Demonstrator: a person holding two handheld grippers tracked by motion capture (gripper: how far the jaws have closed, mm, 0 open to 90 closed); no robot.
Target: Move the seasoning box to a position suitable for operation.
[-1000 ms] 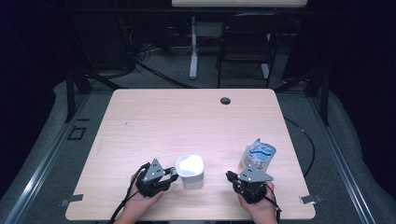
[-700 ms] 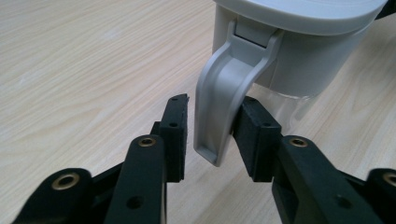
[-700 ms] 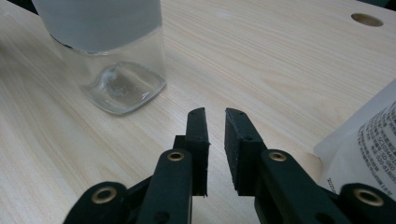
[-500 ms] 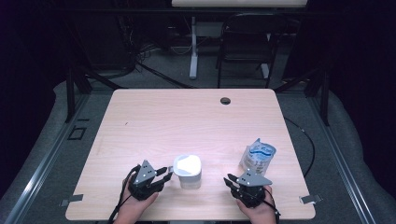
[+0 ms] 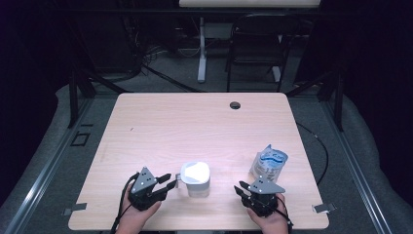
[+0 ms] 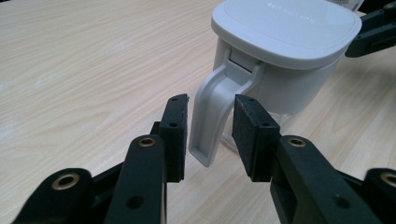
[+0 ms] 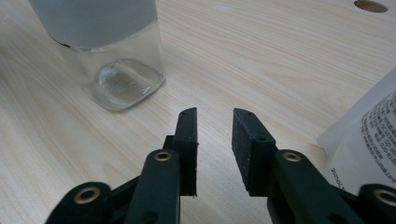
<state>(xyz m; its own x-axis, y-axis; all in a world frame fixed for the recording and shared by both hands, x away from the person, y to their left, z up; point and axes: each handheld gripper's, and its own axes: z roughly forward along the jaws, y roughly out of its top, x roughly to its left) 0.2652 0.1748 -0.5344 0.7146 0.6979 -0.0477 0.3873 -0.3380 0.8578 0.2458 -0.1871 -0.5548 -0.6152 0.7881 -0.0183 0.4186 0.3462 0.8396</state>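
Worktop [image 5: 195, 126] bare from 9 through 12 to 3 o'clock, wide passage. White jug [image 5: 196, 178] blocks near edge at 6; pouch [image 5: 268, 163] at 4. Open gap between them.

The left matte-black two-jaw gripper [image 5: 170, 181] carries a grey three-cornered plate on top and a black cable trailing back; its linkage arms show brass-ringed pivot holes and thick rectangular foam pads [image 6: 176, 135]. The right matte-black gripper [image 5: 242, 187] matches it; bare hands, no sleeves visible.

A dim lab or studio: bare wooden table [image 5: 195, 126], floor rails [image 5: 39, 170], tangled cables [image 5: 146, 53], empty chair [image 5: 255, 44].
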